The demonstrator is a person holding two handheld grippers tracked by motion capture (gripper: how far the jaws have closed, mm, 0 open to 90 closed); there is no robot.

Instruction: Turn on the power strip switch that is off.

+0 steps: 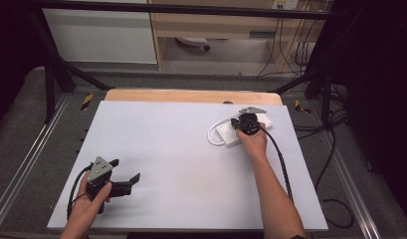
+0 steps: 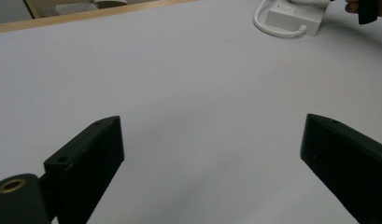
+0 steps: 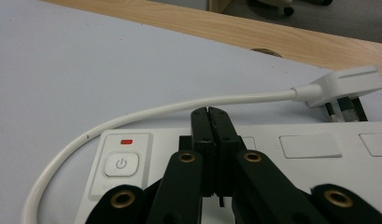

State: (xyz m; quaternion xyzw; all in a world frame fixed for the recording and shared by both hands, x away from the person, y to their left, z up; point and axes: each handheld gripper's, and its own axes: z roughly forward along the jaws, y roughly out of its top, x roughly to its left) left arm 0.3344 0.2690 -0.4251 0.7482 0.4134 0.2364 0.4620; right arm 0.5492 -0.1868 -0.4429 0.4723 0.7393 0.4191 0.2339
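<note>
The right gripper (image 3: 211,112), jaws pressed together on nothing, hovers over the white power strip (image 3: 291,158) at the table's (image 1: 181,149) two o'clock. The left gripper (image 2: 212,154) sits at seven o'clock, jaws wide and empty.

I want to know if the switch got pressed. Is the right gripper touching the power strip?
Cannot tell: in the right gripper view the shut right gripper is over the power strip, its tips' contact unclear.
</note>
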